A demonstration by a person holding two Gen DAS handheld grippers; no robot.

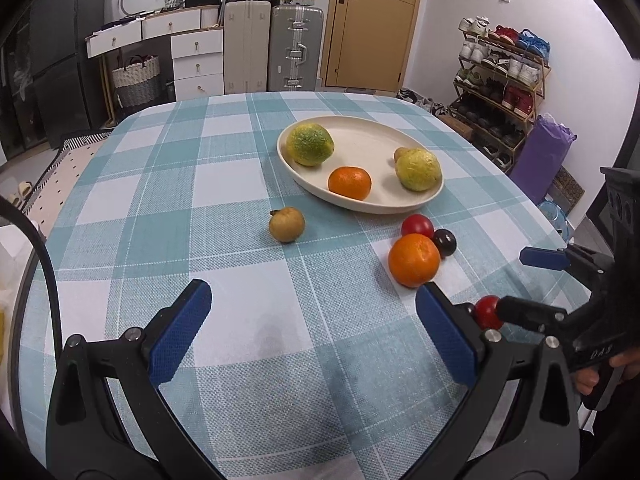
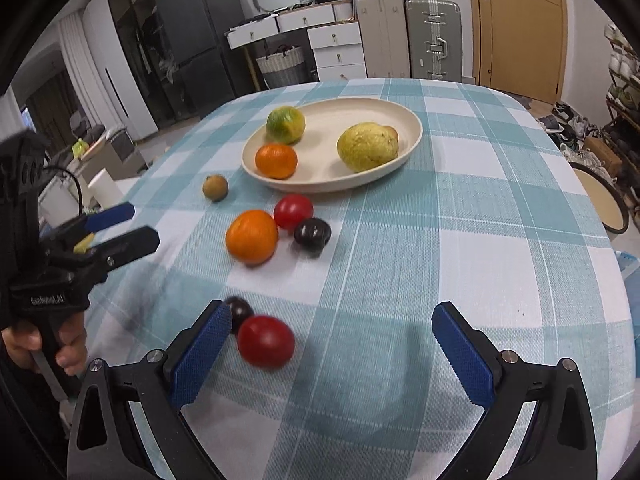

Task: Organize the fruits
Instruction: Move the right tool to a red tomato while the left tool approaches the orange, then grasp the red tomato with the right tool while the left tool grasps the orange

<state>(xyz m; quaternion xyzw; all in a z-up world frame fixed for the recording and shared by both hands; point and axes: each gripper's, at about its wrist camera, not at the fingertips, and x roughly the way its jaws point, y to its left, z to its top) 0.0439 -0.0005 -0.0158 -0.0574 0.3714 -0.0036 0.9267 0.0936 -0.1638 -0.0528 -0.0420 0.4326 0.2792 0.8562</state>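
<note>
Cream oval plate (image 2: 414, 136) is holding four fruits far on the checked tablecloth (image 2: 460, 240). Six are lying loose nearer. The right gripper (image 2: 332, 344), jaws apart, is framing a red tomato (image 2: 266, 341); the left gripper (image 1: 314, 332) is hovering with jaws apart, empty.

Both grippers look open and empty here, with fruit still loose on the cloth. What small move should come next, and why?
Probably ease the right gripper forward and left so its open jaws straddle the red tomato, then close. It is the nearest loose fruit, just ahead of the left finger, while the plate still has bare room.
</note>
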